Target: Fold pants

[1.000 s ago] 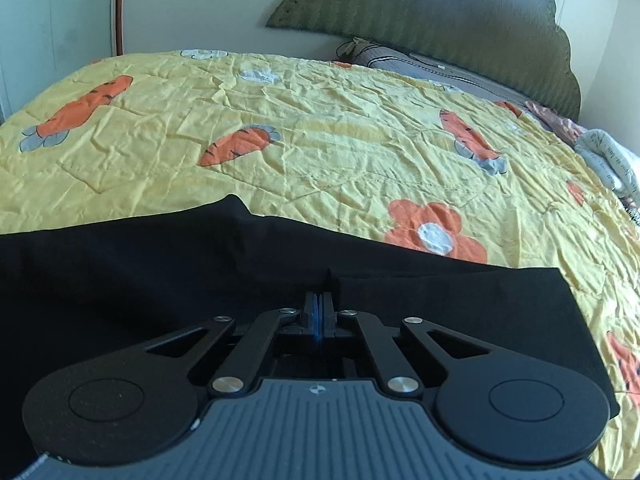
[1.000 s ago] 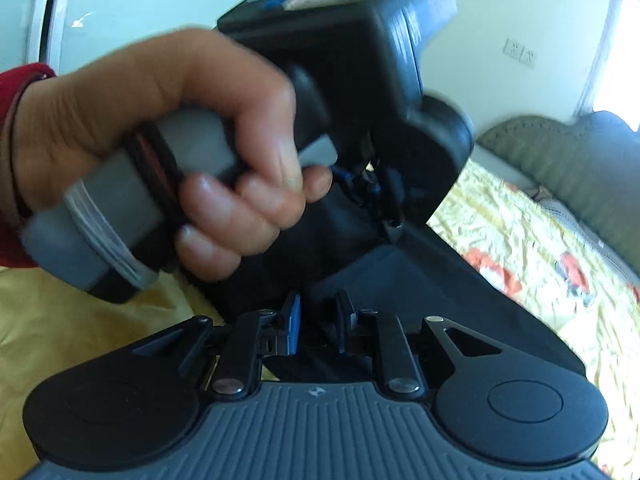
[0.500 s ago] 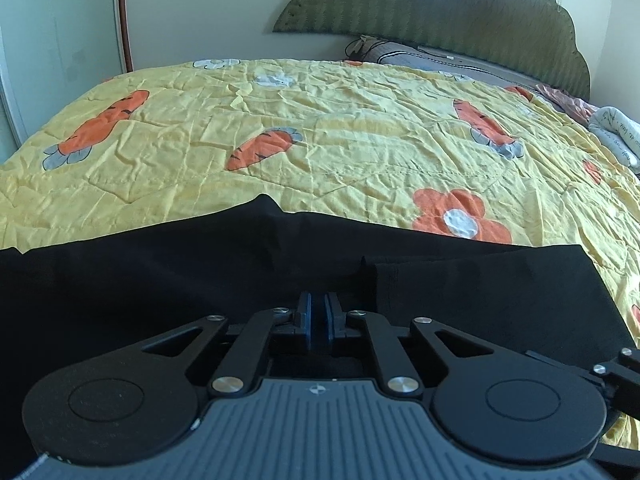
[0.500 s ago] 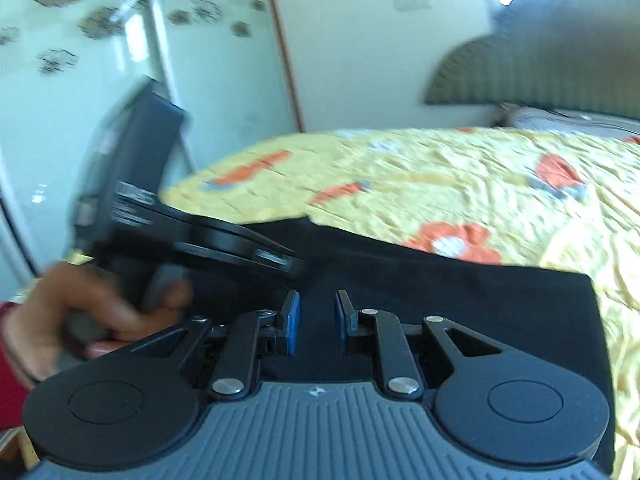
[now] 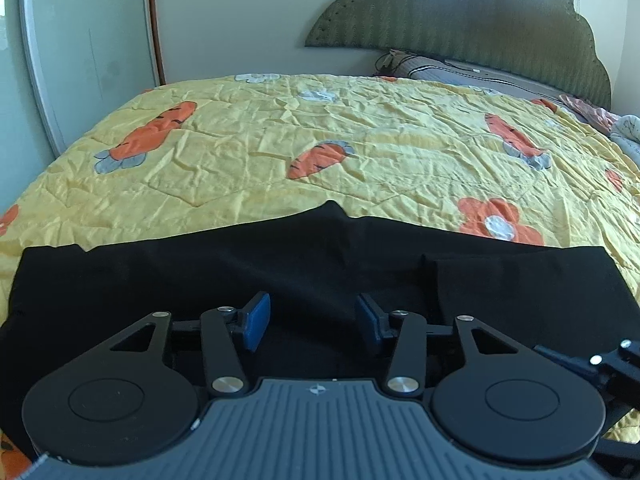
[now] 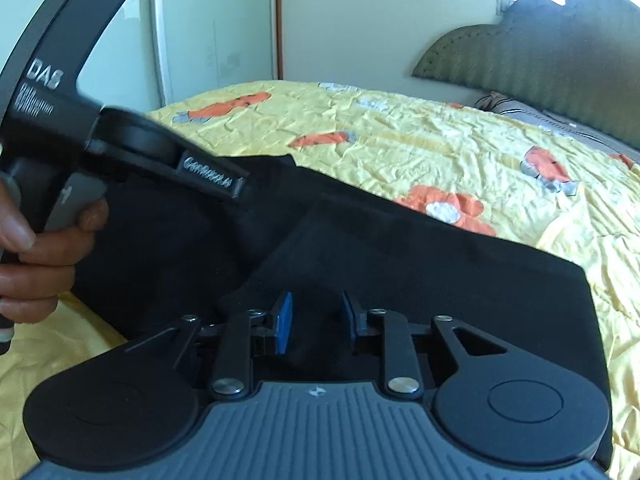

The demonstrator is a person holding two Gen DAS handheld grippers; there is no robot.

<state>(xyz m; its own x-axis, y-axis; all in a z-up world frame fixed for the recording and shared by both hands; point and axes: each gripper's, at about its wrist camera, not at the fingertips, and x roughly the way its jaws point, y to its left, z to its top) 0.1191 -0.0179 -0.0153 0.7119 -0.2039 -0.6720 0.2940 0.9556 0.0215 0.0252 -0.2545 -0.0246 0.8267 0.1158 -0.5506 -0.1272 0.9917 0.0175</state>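
Black pants [image 5: 280, 276] lie flat across the near part of the bed, with one layer folded over at the right [image 5: 520, 280]. They also fill the near part of the right wrist view [image 6: 400, 264]. My left gripper [image 5: 312, 322] is open just above the pants, holding nothing. My right gripper [image 6: 316, 322] is open above the folded right end, empty. The left gripper's body, in a hand, shows at the left of the right wrist view [image 6: 120, 144].
A yellow quilt with carrots and flowers [image 5: 360, 152] covers the bed. A green headboard [image 5: 480, 32] and pillows [image 5: 460, 72] are at the far end. A glass wardrobe door [image 5: 80, 60] stands at left. Crumpled bedding [image 5: 624, 132] lies at far right.
My left gripper was shut on the pants and has opened, letting them go. My right gripper has opened a little wider and swung round to look across the bed.
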